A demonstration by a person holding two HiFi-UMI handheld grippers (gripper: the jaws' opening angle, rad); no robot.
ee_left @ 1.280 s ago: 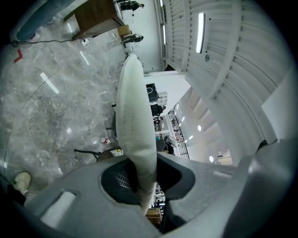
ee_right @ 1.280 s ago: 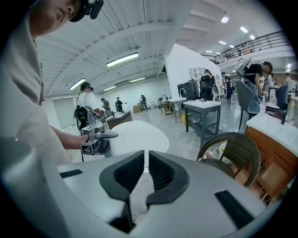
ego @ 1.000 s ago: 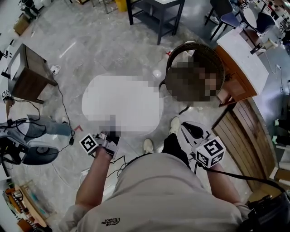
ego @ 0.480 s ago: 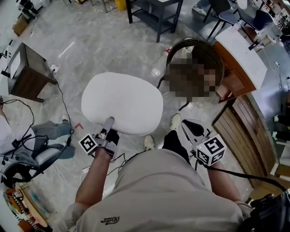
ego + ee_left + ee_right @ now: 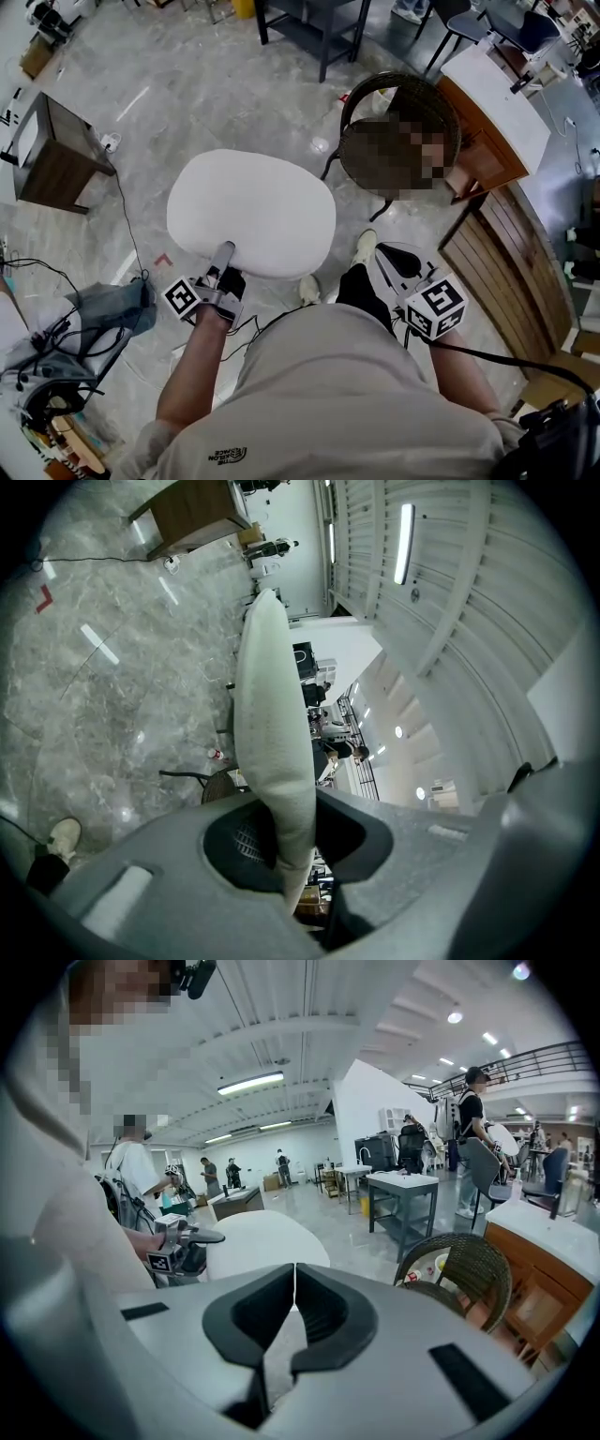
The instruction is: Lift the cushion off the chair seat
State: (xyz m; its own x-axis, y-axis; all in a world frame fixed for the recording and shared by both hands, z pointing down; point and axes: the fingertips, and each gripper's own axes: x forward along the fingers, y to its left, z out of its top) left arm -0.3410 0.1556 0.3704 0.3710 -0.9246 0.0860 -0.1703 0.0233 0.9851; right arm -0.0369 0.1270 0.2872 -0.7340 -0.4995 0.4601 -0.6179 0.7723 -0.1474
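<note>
Head view steeply down; both gripper views close, sharing cushion (image 5: 251,214).

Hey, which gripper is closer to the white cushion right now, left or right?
Left. The left gripper is clamped on the near edge of the cushion. The right gripper sits apart, off to the cushion's right, its jaws just closed on nothing.

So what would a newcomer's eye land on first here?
The big white oval cushion grabs the eye first: it hangs over the grey marble floor at centre, its near edge pinched in the left gripper. Right of it stands the dark wicker chair, and at lower right the right gripper, whose jaws have just closed on nothing.
</note>
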